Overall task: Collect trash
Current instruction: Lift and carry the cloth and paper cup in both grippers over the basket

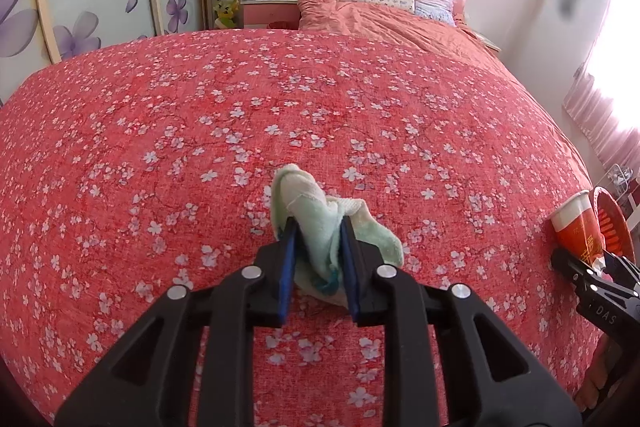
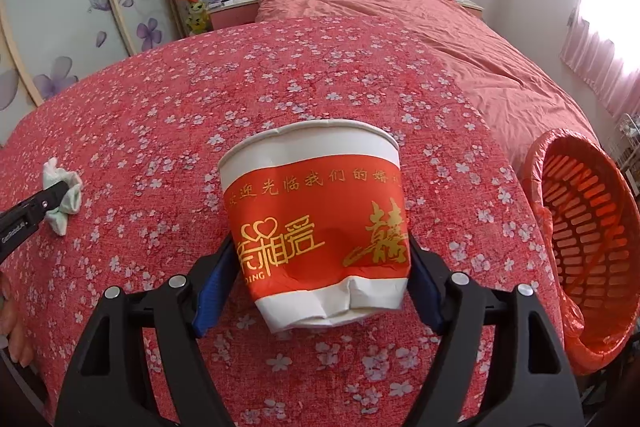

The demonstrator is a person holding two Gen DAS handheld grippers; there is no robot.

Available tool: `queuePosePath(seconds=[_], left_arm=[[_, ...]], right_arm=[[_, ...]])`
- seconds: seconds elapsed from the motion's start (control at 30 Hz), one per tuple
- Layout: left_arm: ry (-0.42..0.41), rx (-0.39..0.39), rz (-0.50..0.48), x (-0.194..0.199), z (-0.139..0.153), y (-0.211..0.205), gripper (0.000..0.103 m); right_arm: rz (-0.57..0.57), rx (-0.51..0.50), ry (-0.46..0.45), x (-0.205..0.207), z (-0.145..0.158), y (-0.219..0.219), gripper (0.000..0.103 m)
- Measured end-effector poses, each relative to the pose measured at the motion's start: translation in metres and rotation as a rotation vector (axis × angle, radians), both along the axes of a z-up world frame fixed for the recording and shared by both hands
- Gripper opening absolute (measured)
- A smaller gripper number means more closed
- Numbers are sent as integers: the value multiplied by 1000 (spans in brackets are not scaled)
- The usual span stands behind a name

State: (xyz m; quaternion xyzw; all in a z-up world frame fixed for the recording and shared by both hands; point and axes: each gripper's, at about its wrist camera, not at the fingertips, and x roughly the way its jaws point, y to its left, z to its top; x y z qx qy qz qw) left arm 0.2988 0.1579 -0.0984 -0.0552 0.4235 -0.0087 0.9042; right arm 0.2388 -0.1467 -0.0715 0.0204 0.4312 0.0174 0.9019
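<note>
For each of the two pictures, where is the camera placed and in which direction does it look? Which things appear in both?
Left wrist view: sits on the left claw, looking down and forward across the bed toward the headboard; its own fingers clamp a cloth.
Right wrist view: sits on the right claw, facing the same way; its fingers hold a paper cup, and the left claw shows at the left edge.
Shared: bed, cloth, cup, red basket, each other's claw.
</note>
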Motion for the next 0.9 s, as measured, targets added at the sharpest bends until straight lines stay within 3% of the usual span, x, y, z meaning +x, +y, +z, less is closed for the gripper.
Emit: queuePosePath(seconds=[0.13,0.23,0.4,0.9], left_arm=[[-1,15,-5,2,1,-4,23],[-6,20,-9,3,2,-9,15],[-31,18,-18,-4,13,-17,11],[-182,42,-92,-47,90,-65,10]], right_arm=[[12,5,-19,-7,5,-3,75],[23,23,-16,-8,5,-3,74],[24,74,-53,-17,16,-11,72],[-2,77,-209,-59,81,-37,73]])
